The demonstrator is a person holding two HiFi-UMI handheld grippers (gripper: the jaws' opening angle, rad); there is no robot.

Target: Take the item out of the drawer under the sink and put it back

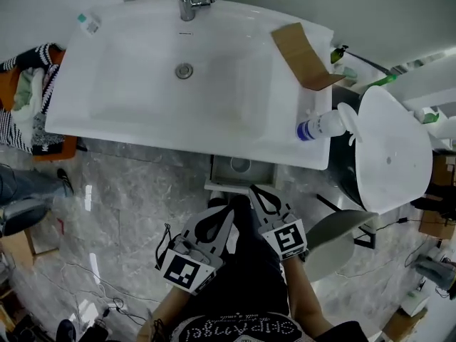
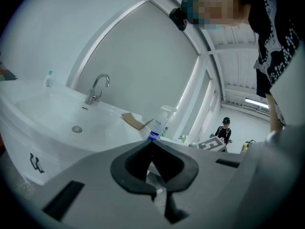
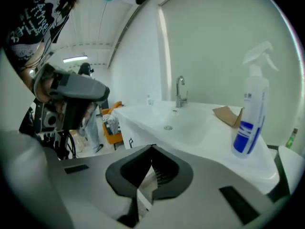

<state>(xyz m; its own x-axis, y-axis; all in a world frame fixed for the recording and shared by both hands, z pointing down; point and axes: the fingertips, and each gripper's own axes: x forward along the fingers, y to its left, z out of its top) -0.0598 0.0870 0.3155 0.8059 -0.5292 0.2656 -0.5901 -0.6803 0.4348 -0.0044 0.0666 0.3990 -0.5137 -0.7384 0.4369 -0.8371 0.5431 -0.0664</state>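
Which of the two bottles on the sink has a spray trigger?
The white, blue-labelled bottle at the right edge of the sink; the small bottle at its back left corner has none.

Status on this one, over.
Left gripper shut, empty; right gripper likewise. Drawer open under sink, round item inside. Nothing in the way.

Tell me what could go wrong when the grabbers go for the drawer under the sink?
The spray bottle stands near the right front corner of the sink, close to the drawer; a lifted arm might knock it off.
The left gripper and right gripper are both shut, so pushing in without opening could shove whatever is inside back.
The drawer looks only partly open, so jaws may bump its front.
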